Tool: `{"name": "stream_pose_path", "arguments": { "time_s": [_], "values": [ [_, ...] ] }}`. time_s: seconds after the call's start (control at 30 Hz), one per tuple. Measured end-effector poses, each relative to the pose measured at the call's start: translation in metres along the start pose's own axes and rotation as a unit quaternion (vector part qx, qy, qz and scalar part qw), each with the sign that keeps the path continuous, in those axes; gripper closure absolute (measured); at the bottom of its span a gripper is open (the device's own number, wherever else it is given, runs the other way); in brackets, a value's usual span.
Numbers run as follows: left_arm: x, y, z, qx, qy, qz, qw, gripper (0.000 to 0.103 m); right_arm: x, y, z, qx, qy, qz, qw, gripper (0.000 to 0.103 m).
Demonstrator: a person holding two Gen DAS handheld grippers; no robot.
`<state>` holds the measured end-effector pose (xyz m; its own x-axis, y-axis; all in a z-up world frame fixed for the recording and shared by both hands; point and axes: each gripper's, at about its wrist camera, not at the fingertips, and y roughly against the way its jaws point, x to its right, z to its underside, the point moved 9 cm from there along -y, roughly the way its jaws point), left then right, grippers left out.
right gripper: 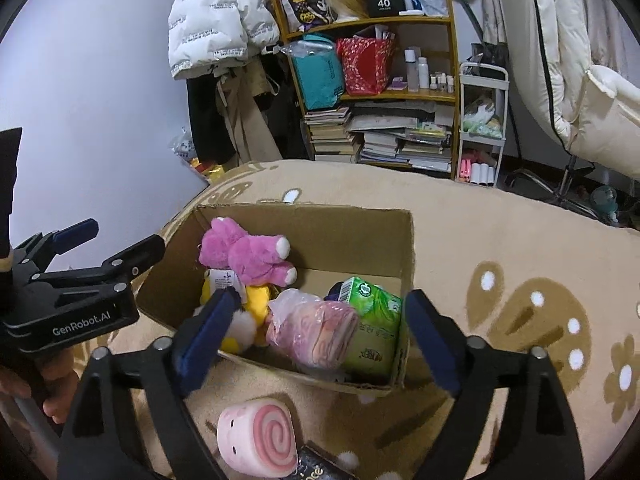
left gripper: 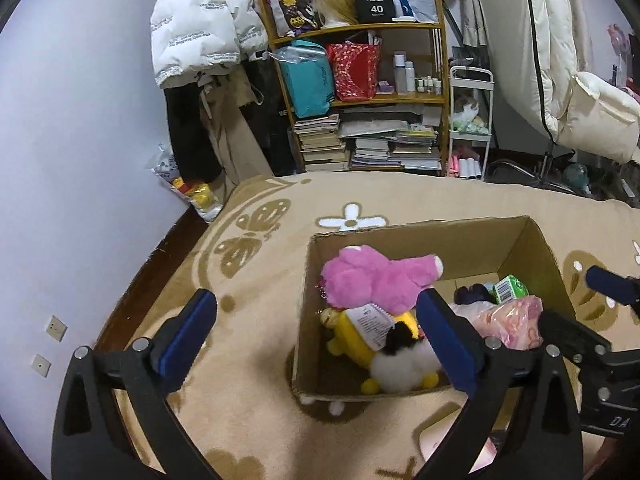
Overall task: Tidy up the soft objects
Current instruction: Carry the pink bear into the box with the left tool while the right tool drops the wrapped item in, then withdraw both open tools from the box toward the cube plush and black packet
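Right gripper (right gripper: 316,332) wide open, nothing held, hovering over near edge of cardboard box (right gripper: 320,220); pink swirl plush (right gripper: 258,436) on blanket (right gripper: 500,240) just below it, outside box. Left gripper (left gripper: 316,336) also wide open, empty, at box's left side. Inside box: pink plush (right gripper: 248,254), yellow plush (left gripper: 356,340), pink bagged item (right gripper: 316,328), green tissue pack (right gripper: 376,320).

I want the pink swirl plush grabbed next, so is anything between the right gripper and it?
Nothing visible. The pink swirl plush lies on the blanket outside the cardboard box, just below the open right gripper. A dark object touches its lower edge.
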<state>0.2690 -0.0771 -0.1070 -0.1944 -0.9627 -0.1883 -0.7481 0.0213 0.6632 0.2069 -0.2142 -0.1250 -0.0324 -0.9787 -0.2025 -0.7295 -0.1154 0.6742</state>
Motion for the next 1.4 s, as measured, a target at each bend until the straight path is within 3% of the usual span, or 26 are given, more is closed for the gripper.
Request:
{"name": "stream_pose_path", "arguments": {
  "time_s": [0.17, 0.7, 0.93, 1.4],
  "values": [
    [-0.011, 0.016, 0.005, -0.003, 0.003, -0.009, 1.0, 0.004, -0.003, 0.015, 0.005, 0.004, 0.011, 0.007, 1.0, 0.003],
    [-0.026, 0.071, 0.05, -0.027, 0.038, 0.01, 0.9989, 0.004, -0.016, 0.064, 0.041, 0.004, 0.016, 0.009, 1.0, 0.003],
    [-0.025, 0.092, 0.056, -0.015, 0.023, -0.003, 0.9996, 0.004, -0.019, 0.078, 0.053, 0.01, 0.023, 0.015, 1.0, 0.003],
    [-0.032, 0.1, 0.077, -0.037, 0.045, 0.007, 0.9983, 0.004, -0.011, 0.087, 0.076, 0.001, 0.006, 0.018, 1.0, 0.003]
  ]
}}
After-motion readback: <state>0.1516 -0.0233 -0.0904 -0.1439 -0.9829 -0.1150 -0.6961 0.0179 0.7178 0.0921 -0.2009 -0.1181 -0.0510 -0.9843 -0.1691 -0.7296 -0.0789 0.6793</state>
